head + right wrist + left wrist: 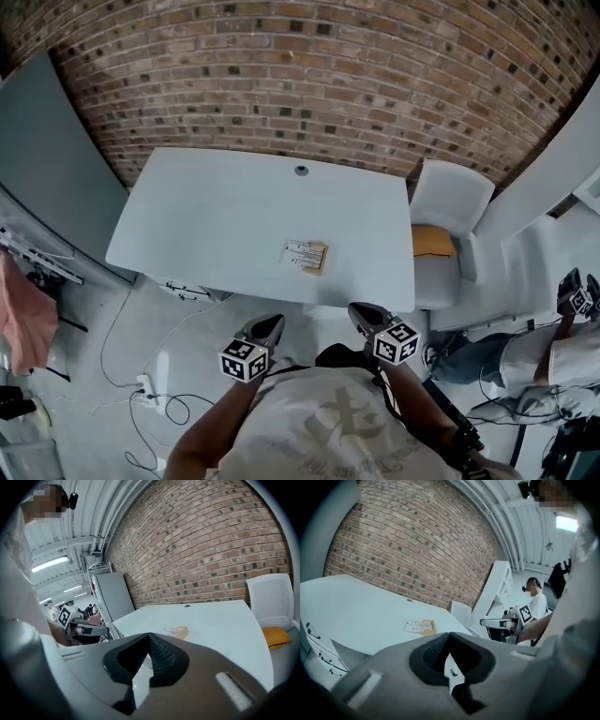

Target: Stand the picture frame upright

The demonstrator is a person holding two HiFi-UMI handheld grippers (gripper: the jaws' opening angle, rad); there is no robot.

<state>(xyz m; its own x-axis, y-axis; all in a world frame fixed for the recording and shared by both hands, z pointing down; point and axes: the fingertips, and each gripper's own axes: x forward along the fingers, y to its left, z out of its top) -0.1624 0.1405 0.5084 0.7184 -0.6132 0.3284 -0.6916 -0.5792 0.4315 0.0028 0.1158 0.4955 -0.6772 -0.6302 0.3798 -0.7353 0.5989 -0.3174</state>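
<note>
We held the left gripper (272, 322) and right gripper (357, 310) just short of the near edge of the white table (206, 216). Both had jaws closed together, empty. The picture frame (306, 254) lay flat on the table near that front edge, right of centre, apart from both grippers. A white chair (452, 195) stood at the table's right end, with a brick wall (309, 75) behind.

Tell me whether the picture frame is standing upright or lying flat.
Lying flat. The picture frame rests with its broad face on the white table; no edge is raised.
</note>
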